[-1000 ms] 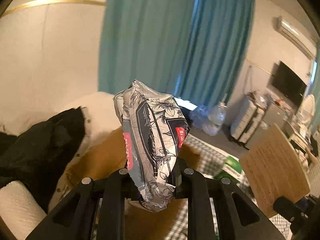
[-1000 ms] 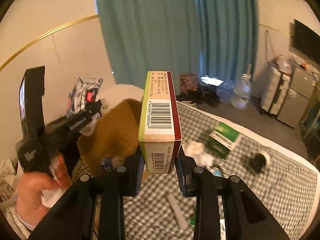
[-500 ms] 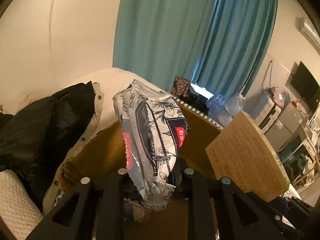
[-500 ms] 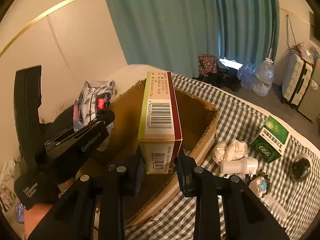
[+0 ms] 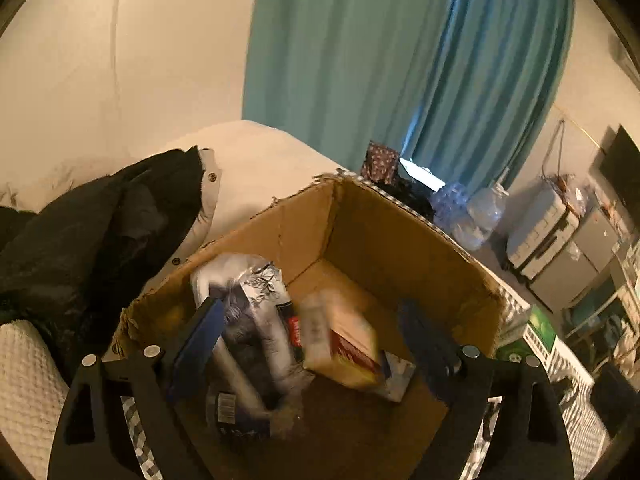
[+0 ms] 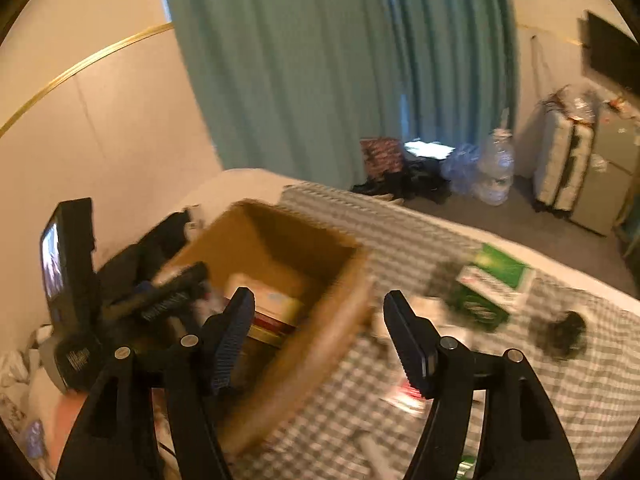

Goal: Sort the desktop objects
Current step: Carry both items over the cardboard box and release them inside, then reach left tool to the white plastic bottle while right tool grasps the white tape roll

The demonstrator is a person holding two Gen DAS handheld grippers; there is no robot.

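Both hand-held grippers just opened, nothing between jaws: left hand-held gripper (image 5: 312,344), right hand-held gripper (image 6: 320,324). Floral pouch (image 5: 244,308) and carton (image 5: 340,340) sit in cardboard box (image 5: 384,224). Risk: carton tilted on clutter, may tip; green box (image 6: 492,284) remains on bed.

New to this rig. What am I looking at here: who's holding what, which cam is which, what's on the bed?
There is no robot arm. A person carries a two-finger gripper in each hand, and each gripper has a fisheye camera that looks out along its jaws.

The left wrist view looks down into a cardboard box. The left gripper has just been opening and holds nothing. A floral foil pack and a yellow carton lie in the box, blurred.

The right wrist view shows the same box from the side. The right gripper has just been opening too, with nothing between its jaws. The left gripper's black body sits at the left of that view.

On the checked cloth lie a green box, a dark round thing and some small blurred items.
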